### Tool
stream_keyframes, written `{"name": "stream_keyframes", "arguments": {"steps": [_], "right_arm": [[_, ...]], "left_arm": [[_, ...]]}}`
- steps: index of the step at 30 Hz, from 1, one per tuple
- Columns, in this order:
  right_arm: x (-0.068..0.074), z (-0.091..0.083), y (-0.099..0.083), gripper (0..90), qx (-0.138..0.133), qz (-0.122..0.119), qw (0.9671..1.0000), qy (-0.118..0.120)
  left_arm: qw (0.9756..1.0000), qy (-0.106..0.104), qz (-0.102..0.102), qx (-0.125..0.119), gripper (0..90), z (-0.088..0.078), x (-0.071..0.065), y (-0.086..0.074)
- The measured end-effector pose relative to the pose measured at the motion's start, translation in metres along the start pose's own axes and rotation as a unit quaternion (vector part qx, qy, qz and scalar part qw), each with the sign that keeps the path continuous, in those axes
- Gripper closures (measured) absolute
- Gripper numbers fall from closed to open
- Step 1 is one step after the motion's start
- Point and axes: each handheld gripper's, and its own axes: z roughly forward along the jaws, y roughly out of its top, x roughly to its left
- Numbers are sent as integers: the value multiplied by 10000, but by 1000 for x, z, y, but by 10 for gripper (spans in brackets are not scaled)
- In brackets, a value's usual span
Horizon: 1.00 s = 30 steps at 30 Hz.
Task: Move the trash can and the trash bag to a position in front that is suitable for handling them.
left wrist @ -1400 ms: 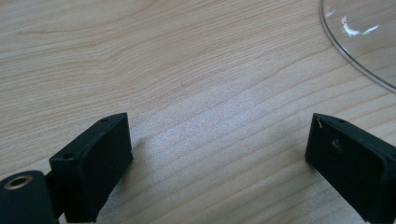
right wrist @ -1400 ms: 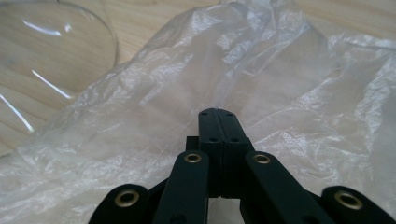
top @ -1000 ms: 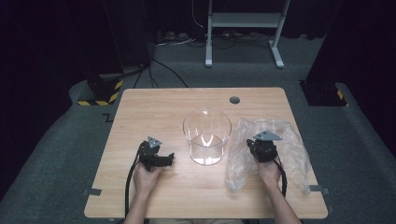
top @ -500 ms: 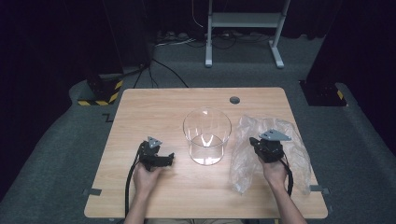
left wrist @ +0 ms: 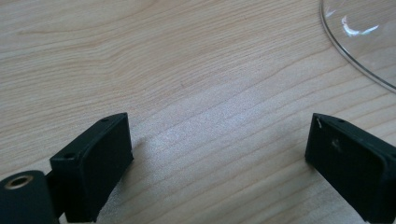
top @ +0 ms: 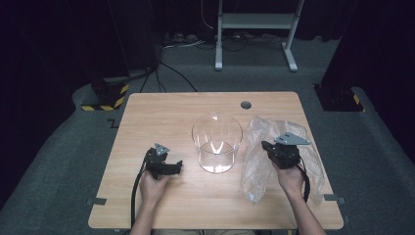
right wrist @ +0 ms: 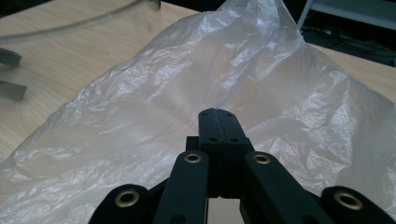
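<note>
Table evenly lit from above, surroundings dark, close jaws slightly blurred.

Glass bowl stands mid-table, blocking the straight line between left gripper and right gripper. Crumpled plastic bag covers the right side. Bare wood at far left and along the near edge: open passage.

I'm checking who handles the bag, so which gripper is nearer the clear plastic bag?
Right. The right gripper is shut on the plastic bag, pinching its film. The left gripper rests open on the far side of the glass bowl.
</note>
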Motion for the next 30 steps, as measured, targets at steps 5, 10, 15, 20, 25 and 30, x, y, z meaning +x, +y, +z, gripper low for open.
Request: {"name": "stream_keyframes", "arguments": {"steps": [5,10,15,20,25,30], "right_arm": [[2,-5,7,900,-98,-68,9999,64],[10,-10,18,900,-186,-230,9994,166],[12,-13,23,900,-222,-260,9992,218],[14,-17,30,900,-347,-309,9986,271],[18,-21,38,900,-438,-376,9978,331],[24,-21,54,900,-479,-489,9969,380]], "left_arm": [[10000,4,2,1,74,0,0,0],[10000,3,-1,1,75,0,0,0],[10000,4,0,0,75,0,0,0],[10000,-1,0,1,75,0,0,0],[10000,-8,-7,-4,75,0,0,0],[10000,-16,-9,-8,79,0,0,0]]}}
